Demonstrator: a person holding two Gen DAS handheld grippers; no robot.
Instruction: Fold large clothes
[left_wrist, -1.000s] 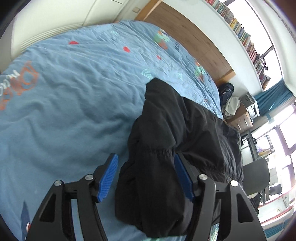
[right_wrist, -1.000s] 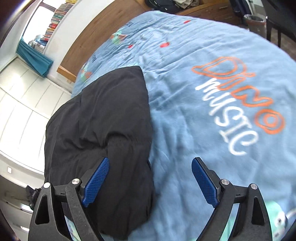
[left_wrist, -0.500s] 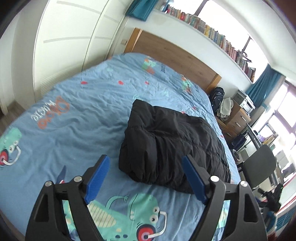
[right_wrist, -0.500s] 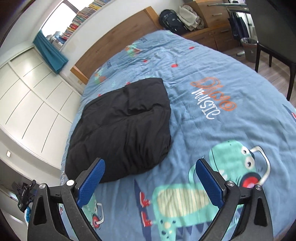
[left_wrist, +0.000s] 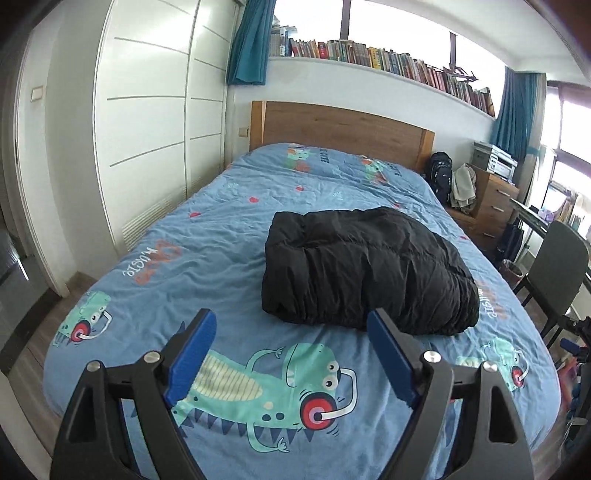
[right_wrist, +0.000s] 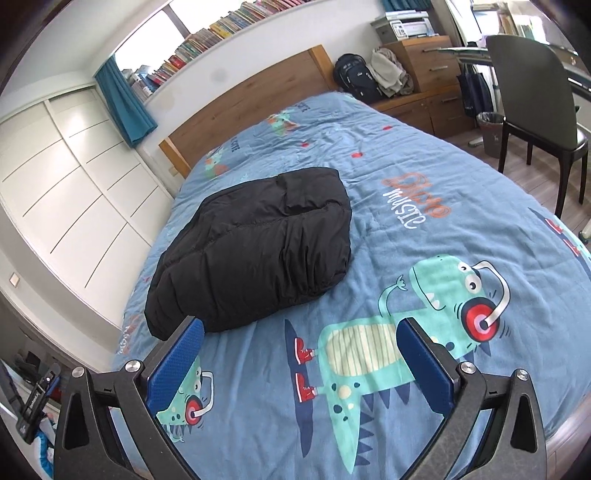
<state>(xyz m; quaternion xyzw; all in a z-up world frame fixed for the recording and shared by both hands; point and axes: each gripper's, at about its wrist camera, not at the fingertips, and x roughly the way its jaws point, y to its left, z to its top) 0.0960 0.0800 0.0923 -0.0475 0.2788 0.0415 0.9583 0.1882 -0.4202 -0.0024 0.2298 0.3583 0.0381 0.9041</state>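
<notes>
On the blue dinosaur-print bed (left_wrist: 229, 229), the black padded jacket (left_wrist: 362, 273) lies folded into a compact bundle mid-mattress. Left gripper (left_wrist: 291, 354) and right gripper (right_wrist: 299, 354) hang above the foot end, well clear of it, jaws opening wide, nothing between them. Fold looks finished. If tidying, judgement: press bulging edges flat, avoid dragging the bundle.

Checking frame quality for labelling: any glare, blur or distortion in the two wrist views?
Left wrist view: windows blown out at top and right, strong fisheye bending the white wardrobe, puffy black folded jacket sharp. Right wrist view: window glare at the top edge, dark vignette corners, blue dinosaur-print bedspread crisp, no motion blur.
</notes>
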